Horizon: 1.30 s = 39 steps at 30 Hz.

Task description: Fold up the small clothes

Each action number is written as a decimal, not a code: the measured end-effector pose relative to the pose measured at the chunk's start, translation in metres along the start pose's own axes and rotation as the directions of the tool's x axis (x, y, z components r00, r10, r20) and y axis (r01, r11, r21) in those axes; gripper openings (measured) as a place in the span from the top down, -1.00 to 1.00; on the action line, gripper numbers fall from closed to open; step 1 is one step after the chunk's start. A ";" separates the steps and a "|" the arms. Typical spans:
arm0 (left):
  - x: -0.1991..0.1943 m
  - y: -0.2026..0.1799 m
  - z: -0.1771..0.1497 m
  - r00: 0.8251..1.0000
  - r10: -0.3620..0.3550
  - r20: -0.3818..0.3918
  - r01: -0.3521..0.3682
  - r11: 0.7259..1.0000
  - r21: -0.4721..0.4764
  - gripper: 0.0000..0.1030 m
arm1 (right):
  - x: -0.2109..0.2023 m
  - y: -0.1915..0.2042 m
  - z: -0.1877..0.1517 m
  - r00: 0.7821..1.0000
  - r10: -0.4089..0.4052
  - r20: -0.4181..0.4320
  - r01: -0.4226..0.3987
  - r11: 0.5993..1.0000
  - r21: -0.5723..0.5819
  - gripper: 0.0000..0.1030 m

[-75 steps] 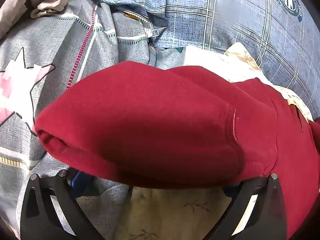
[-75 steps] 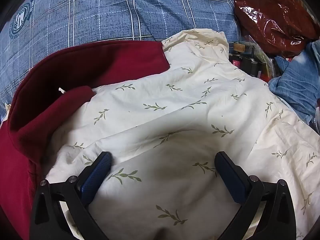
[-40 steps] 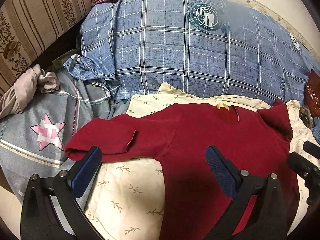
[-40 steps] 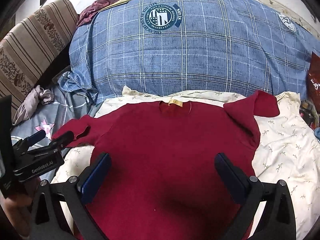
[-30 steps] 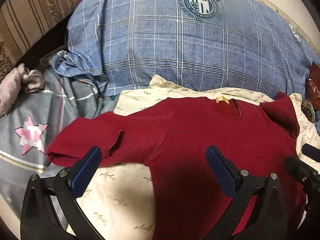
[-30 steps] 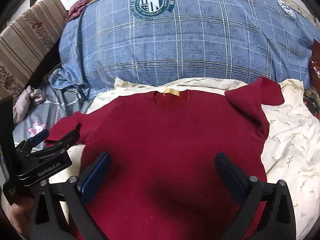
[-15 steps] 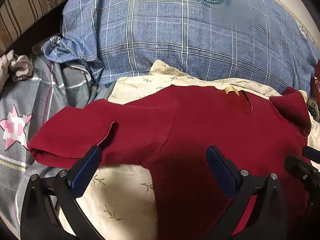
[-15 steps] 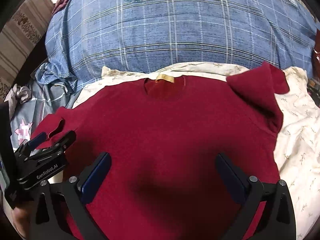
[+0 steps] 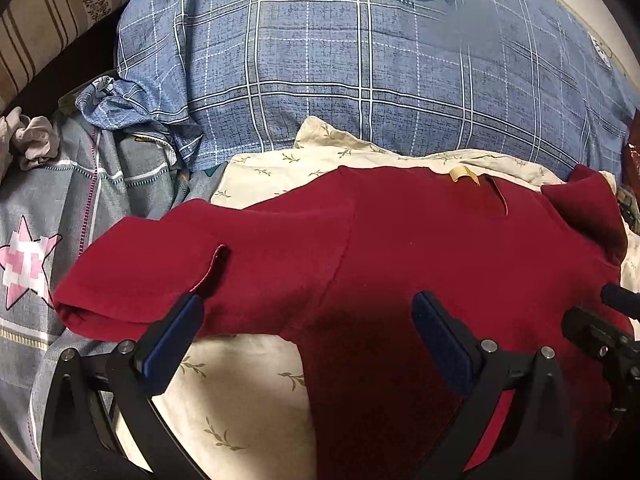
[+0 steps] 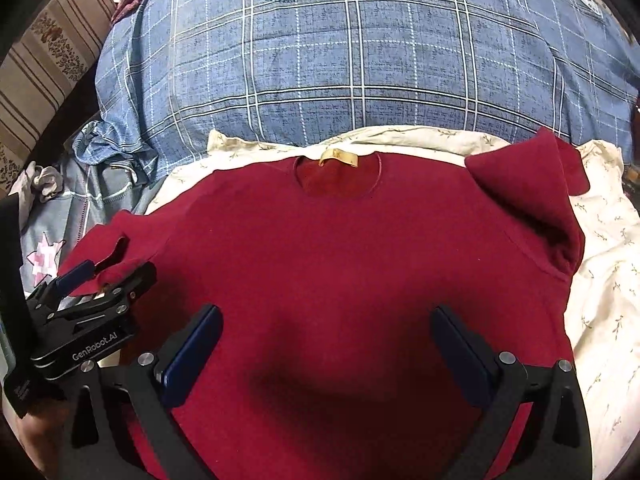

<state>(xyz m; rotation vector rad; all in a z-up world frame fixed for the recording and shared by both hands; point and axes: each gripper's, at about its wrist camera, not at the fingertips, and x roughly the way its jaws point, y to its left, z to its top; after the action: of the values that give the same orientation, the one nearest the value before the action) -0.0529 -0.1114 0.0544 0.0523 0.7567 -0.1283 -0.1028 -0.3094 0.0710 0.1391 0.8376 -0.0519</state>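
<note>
1. A big blue checked pillow (image 10: 360, 60) with a round badge print fills the back of both views.
2. A cream sheet (image 9: 248, 392) printed with small green sprigs lies in front of it, its far edge touching the pillow.
3. A dark red sweater (image 10: 340, 260) lies spread flat on the sheet, neck and yellow label toward the pillow. Its right sleeve (image 10: 532, 188) is folded back onto the shoulder; its left sleeve (image 9: 152, 276) reaches sideways onto a grey star-print blanket (image 9: 36, 240).
4. The right gripper (image 10: 326, 344) hovers over the sweater's middle, its jaws spread wide and holding nothing.
5. The left gripper (image 9: 306, 332) is near the left sleeve, its jaws also spread wide, with one blue pad (image 9: 172, 344) just beside the cuff.
</note>
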 end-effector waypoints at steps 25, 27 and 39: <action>0.003 -0.002 -0.001 1.000 -0.009 0.000 0.009 1.000 0.010 -1.00 | 0.011 0.002 -0.002 0.999 -0.052 -0.007 0.052 0.999 0.000 -1.00; 0.003 -0.003 -0.001 1.000 -0.006 0.003 0.006 1.000 0.015 -1.00 | 0.012 0.002 -0.002 0.999 -0.049 -0.008 0.049 0.999 0.003 -1.00; 0.000 -0.004 0.001 1.000 -0.003 0.015 0.003 1.000 0.023 -1.00 | 0.016 0.005 -0.002 0.999 -0.044 -0.014 0.044 0.999 0.009 -1.00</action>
<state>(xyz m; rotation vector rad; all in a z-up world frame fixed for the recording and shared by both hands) -0.0523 -0.1155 0.0551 0.0724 0.7402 -0.1402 -0.0932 -0.3042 0.0581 0.1303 0.8548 -0.0964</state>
